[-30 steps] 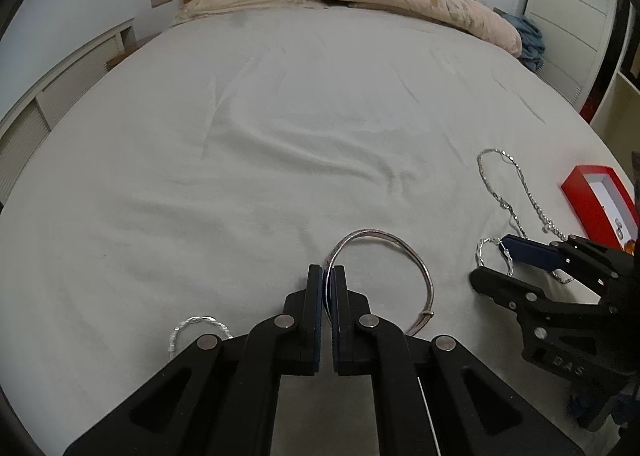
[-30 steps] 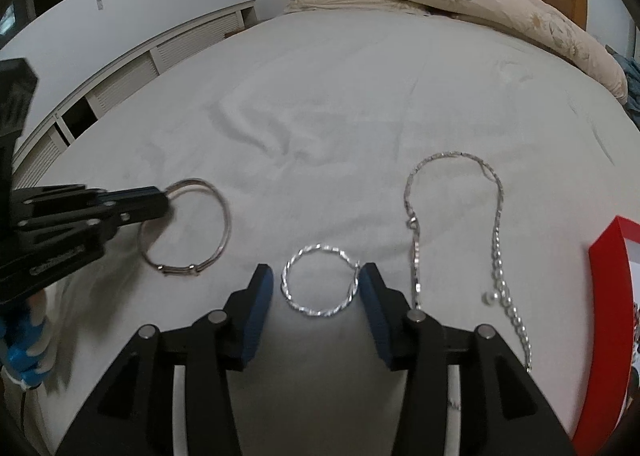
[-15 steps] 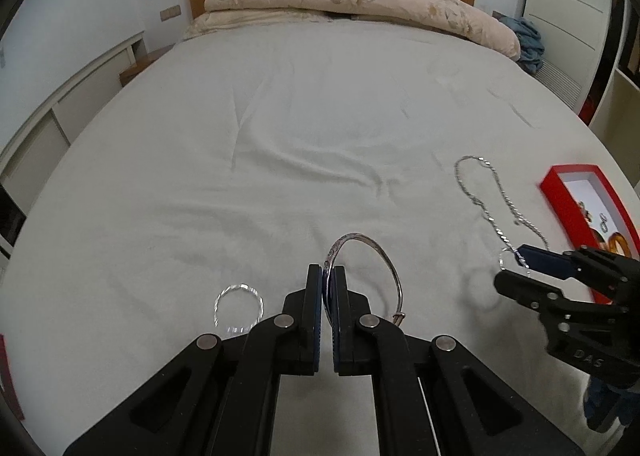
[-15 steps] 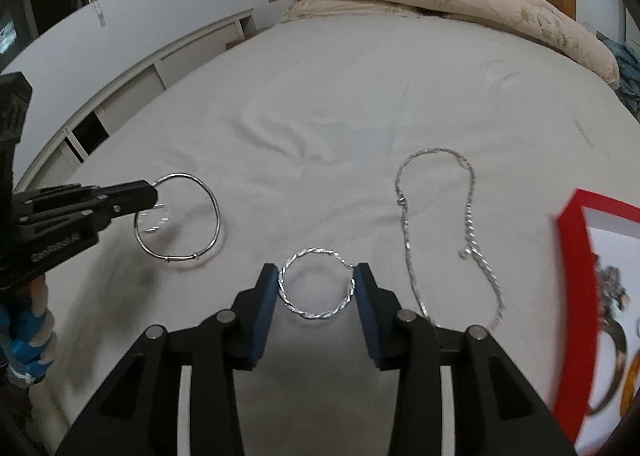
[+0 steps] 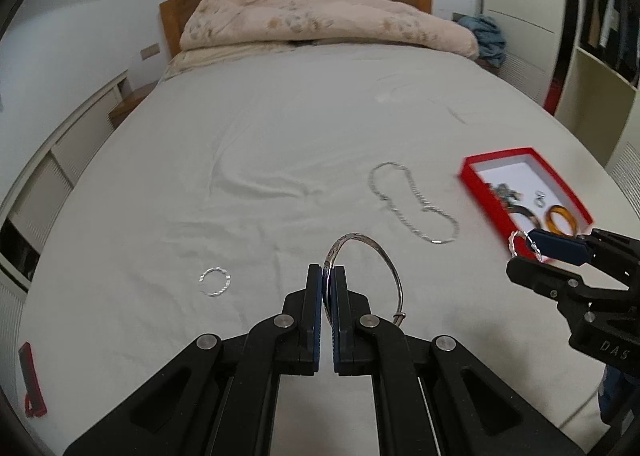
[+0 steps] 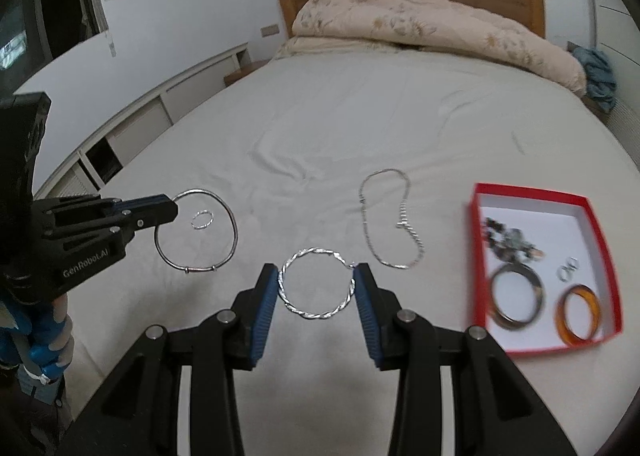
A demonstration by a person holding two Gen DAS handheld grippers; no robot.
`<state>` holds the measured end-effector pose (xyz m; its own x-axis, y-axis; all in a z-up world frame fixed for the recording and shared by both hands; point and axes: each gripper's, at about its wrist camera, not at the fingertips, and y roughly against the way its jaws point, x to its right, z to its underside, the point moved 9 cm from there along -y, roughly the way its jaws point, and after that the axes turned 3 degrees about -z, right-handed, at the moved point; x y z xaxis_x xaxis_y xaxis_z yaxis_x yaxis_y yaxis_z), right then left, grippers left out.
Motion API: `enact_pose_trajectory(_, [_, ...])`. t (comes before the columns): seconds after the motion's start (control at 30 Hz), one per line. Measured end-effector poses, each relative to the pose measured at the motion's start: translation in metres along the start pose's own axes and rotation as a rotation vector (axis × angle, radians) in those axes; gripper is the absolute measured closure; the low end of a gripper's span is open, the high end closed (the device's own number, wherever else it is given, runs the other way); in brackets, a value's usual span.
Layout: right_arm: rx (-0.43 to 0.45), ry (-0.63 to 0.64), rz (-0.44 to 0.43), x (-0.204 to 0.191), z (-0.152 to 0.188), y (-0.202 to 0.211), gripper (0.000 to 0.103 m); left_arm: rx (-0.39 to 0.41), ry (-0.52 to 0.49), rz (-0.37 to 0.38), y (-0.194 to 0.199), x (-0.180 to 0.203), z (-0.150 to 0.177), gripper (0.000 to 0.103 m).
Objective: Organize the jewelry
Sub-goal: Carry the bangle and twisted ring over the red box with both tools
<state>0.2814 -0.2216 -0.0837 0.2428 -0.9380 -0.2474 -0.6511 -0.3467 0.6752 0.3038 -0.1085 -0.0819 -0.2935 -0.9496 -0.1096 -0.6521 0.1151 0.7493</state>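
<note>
Left tongs (image 5: 327,284) pinch bangle (image 5: 376,252) on edge; right tongs (image 6: 316,292) clamp twisted hoop (image 6: 316,284) flat-on.

You are reading two markings, both printed in white on gripper bodies. The left gripper (image 6: 170,212), seen from the right wrist camera, is carrying "GenRobot.AI" along the side of its black body. The right gripper (image 5: 534,252), seen from the left wrist camera, is showing the letters "DAS" on its black housing, with the rest cut off at the frame edge.
</note>
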Motion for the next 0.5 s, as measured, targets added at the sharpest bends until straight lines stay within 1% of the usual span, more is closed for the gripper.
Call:
enact_pose_trajectory(0.1, [0.029, -0.023, 0.018, 0.014, 0.002, 0.024, 0.067, 0.011, -0.024, 0.019, 0.011, 0.024, -0.004, 0.099])
enact_pose_trajectory(0.23, [0.056, -0.062, 0.056, 0.047, 0.005, 0.049, 0.067, 0.021, -0.067, 0.05, 0.017, 0.061, -0.012, 0.099])
enact_pose_trajectory(0.33, [0.067, -0.092, 0.096, 0.081, 0.007, 0.062, 0.067, 0.024, -0.093, 0.087, 0.011, 0.095, -0.023, 0.099])
enact_pose_trajectory(0.5, [0.063, -0.128, 0.159, 0.14, 0.013, 0.067, 0.067, 0.018, -0.132, 0.15, -0.011, 0.151, -0.042, 0.099])
